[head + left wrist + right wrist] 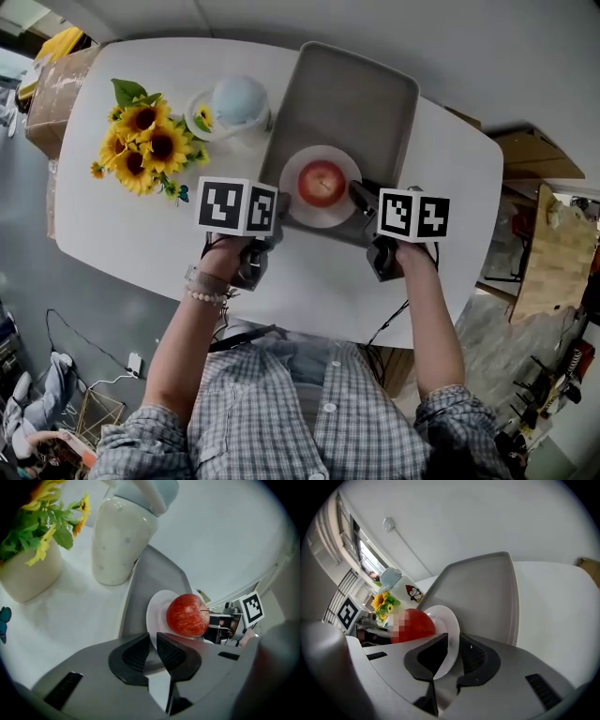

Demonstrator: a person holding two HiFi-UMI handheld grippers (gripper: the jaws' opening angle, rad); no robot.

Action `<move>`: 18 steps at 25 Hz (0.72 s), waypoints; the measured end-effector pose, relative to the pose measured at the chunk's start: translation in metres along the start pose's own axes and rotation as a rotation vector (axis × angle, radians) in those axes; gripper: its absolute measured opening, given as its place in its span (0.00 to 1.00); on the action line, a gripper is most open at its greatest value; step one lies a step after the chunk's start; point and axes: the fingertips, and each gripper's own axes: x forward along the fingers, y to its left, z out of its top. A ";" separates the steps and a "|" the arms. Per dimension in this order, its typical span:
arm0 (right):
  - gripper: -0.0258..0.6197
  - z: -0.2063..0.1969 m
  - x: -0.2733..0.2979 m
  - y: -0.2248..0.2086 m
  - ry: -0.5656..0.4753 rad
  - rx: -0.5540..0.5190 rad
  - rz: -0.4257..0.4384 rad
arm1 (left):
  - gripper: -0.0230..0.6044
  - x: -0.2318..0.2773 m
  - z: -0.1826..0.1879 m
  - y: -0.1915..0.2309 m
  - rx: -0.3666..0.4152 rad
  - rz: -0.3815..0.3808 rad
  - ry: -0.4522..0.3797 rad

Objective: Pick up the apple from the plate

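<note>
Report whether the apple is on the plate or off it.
On it: the apple sits at the middle of the white plate in the grey tray.

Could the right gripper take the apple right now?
Probably not yet: the right gripper is closed on the rim of the plate. The apple sits uncovered just beyond, so it must release first.

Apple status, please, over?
Left gripper and right gripper pinch plate rim. Apple on plate, untouched. Nothing blocking it.
</note>
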 end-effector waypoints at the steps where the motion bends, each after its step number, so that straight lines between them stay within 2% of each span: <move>1: 0.17 0.000 0.000 0.000 0.000 0.013 0.001 | 0.12 0.000 -0.001 0.000 -0.006 -0.002 0.003; 8: 0.17 0.001 -0.001 0.006 -0.004 0.036 -0.005 | 0.12 -0.005 -0.003 0.003 -0.072 -0.039 0.006; 18: 0.17 0.001 -0.011 0.024 -0.020 0.037 -0.013 | 0.12 -0.025 -0.005 0.002 -0.061 -0.075 -0.010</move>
